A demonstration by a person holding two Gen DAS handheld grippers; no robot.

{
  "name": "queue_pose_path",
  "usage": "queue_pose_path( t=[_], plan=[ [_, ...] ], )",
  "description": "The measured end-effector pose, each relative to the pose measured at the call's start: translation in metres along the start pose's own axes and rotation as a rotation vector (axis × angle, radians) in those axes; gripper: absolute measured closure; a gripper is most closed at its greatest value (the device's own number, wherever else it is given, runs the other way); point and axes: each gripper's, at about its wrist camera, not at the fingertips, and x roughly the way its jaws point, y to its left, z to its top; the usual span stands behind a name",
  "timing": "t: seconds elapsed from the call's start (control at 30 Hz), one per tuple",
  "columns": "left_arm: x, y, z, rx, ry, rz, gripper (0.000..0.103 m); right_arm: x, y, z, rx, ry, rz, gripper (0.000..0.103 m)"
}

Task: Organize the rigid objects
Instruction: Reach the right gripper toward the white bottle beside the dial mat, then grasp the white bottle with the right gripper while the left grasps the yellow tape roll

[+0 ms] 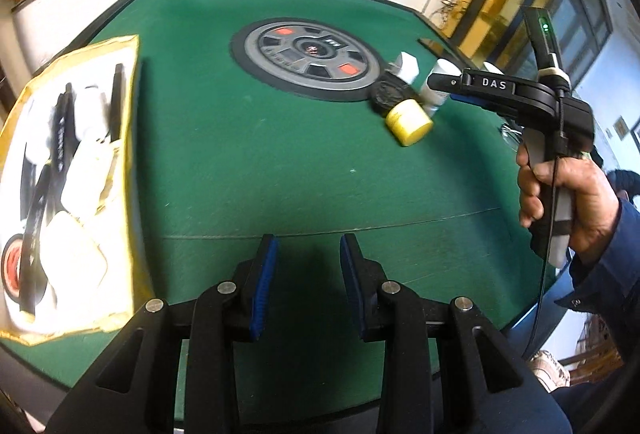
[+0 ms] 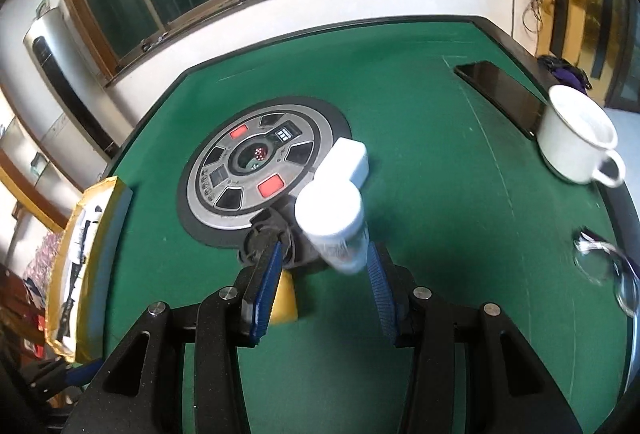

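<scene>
White bottle [image 2: 334, 230] blurred between right claw [image 2: 322, 288] pads, untouched; left claw [image 1: 308, 286] parted, empty.

Green table [image 2: 420, 94] w/ bottles [image 2: 332, 222], mug [image 2: 572, 142]

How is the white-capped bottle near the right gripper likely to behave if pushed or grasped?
The white-capped bottle stands upright and tall for its width, so a sideways push would probably tip it. Being round, it may then roll. Its smooth plastic could slip between the fingers.
</scene>
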Motion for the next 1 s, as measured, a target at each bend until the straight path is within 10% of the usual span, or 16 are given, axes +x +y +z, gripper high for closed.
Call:
queue_pose_path(
  t=[0.37,0.77,1.0],
  plan=[
    [0.012,-0.013,0.019,0.020,0.001,-0.040,0.073,-0.012,-0.015,0.007,-0.007,0.042,0.034,0.070],
    [0.044,-0.059,0.056,0.026,0.101,-0.232,0.063,-0.077,-0.016,-0.077,-0.134,0.486,0.080,0.071],
    [0.048,-0.072,0.066,0.022,0.101,-0.227,0.055,-0.045,-0.032,-0.079,-0.054,0.444,0.034,0.073]
  ],
)
